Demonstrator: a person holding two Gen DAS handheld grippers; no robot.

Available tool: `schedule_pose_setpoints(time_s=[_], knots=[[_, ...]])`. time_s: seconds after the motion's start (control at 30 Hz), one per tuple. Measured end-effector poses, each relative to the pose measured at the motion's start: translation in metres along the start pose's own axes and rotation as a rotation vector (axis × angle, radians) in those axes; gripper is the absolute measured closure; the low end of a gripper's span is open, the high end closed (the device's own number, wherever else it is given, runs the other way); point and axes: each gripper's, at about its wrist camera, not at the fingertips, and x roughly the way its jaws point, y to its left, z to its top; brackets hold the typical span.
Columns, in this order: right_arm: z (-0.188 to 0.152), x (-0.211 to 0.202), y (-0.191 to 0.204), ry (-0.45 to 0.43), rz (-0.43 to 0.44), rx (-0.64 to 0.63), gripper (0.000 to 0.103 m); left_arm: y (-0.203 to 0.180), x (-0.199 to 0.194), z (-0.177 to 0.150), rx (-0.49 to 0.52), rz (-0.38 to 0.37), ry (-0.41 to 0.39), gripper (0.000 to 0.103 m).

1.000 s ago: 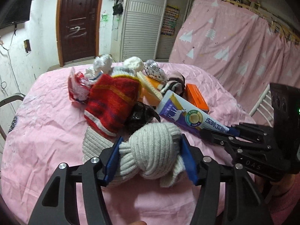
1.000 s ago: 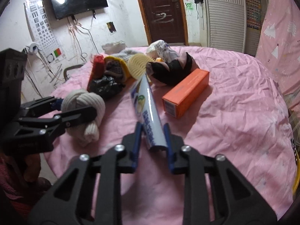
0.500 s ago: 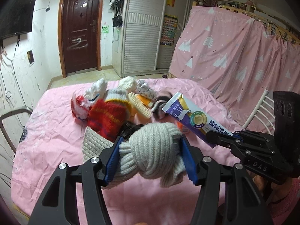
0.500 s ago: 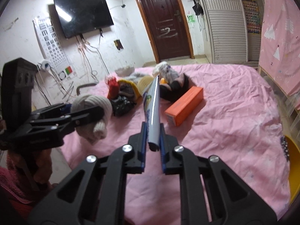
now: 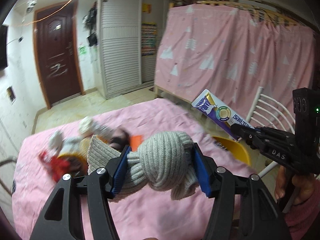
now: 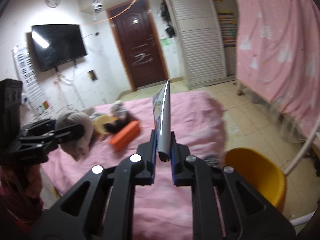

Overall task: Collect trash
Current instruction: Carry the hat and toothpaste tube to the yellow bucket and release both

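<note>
Left gripper [image 5: 160, 168] clamps the knitted bundle [image 5: 166, 166]; right gripper [image 6: 162, 156] pinches the toothpaste box [image 6: 163, 120] by its near end. Risk: box pivots out before reaching the yellow bin [image 6: 258, 176].

Your right tool [image 5: 240, 133] bears the raised letters "DAS" on its black arm, seen from the left wrist. The toothpaste box [image 5: 220, 116] it grips carries large white characters, too blurred for you to read. The wall chart [image 6: 26, 74] beside the television shows rows of symbols, illegible here.
</note>
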Motion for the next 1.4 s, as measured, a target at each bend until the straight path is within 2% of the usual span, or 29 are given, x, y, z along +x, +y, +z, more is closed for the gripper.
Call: schedule_pose_setpoints(time_s=[0.17, 0.37, 0.53, 0.73, 0.83, 0.9, 1.1, 1.2, 1.4], knots=[[0.0, -0.009, -0.041, -0.008, -0.108, 0.032, 0.091, -0.046, 0.019, 0.023, 0.073, -0.059, -0.004, 0.052], [-0.013, 0.003, -0.09, 0.037, -0.217, 0.092, 0.091, -0.099, 0.053, 0.046, 0.125, -0.134, 0.026, 0.052], [-0.028, 0.016, -0.121, 0.08, -0.252, 0.141, 0.091, -0.129, 0.089, 0.061, 0.121, -0.19, 0.085, 0.052], [-0.041, 0.03, -0.145, 0.133, -0.261, 0.195, 0.091, -0.159, 0.123, 0.072, 0.118, -0.218, 0.139, 0.052], [-0.044, 0.032, -0.154, 0.153, -0.269, 0.224, 0.077, -0.169, 0.136, 0.074, 0.117, -0.229, 0.157, 0.052], [-0.046, 0.033, -0.158, 0.16, -0.27, 0.243, 0.065, -0.174, 0.142, 0.075, 0.112, -0.235, 0.167, 0.052], [-0.05, 0.025, -0.168, 0.15, -0.294, 0.27, 0.063, -0.186, 0.16, 0.077, 0.1, -0.255, 0.204, 0.045], [-0.052, 0.019, -0.174, 0.145, -0.316, 0.288, 0.063, -0.19, 0.162, 0.078, 0.095, -0.255, 0.202, 0.035], [-0.054, 0.014, -0.174, 0.136, -0.333, 0.297, 0.058, -0.185, 0.154, 0.078, 0.084, -0.253, 0.194, 0.035]])
